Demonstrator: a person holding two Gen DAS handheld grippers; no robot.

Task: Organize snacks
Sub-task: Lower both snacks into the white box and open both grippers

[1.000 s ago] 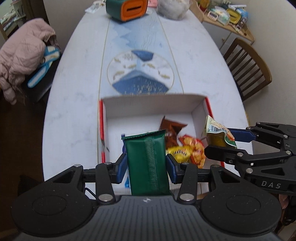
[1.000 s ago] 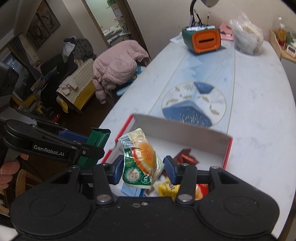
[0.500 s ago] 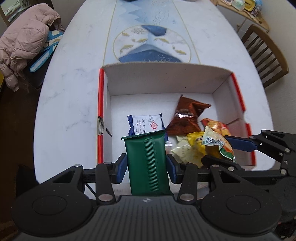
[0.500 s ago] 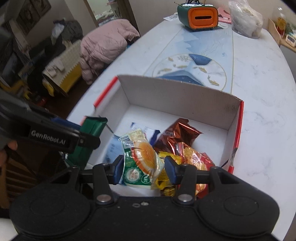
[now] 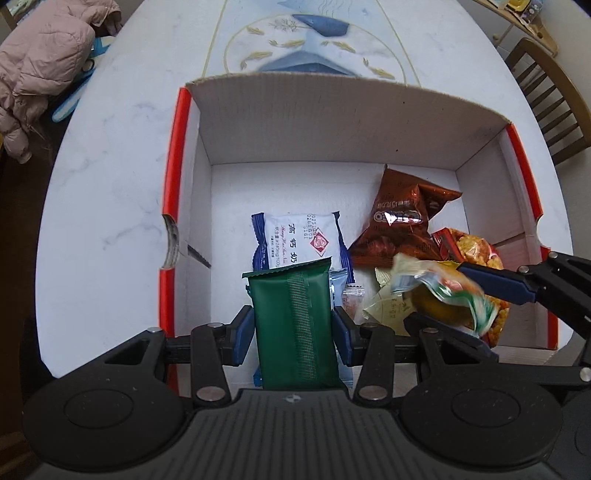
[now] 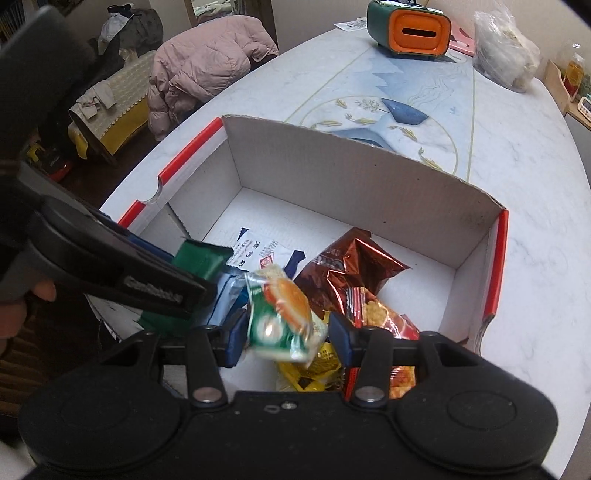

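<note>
A white cardboard box [image 5: 332, 122] with red edges stands on the table; it also shows in the right wrist view [image 6: 369, 184]. My left gripper [image 5: 293, 328] is shut on a dark green snack pack [image 5: 295, 325] over the box's near left part. My right gripper [image 6: 286, 328] has its jaws spread, and a green and orange snack bag [image 6: 284, 314] is blurred between them, apart from the right pad. The same bag [image 5: 443, 295] shows in the left wrist view above the pile. In the box lie a brown foil bag [image 5: 399, 221], a white and blue packet [image 5: 295, 240] and an orange snack bag [image 5: 476, 251].
A green and orange box [image 6: 410, 31] and a clear plastic bag [image 6: 502, 51] stand at the table's far end. A pink jacket [image 6: 207, 70] lies on a chair to the left. A wooden chair [image 5: 546, 92] stands at the right.
Both grippers have come down over the box. My right gripper's jaws have opened and the green and orange bag is dropping out. The left gripper still holds the green pack.
</note>
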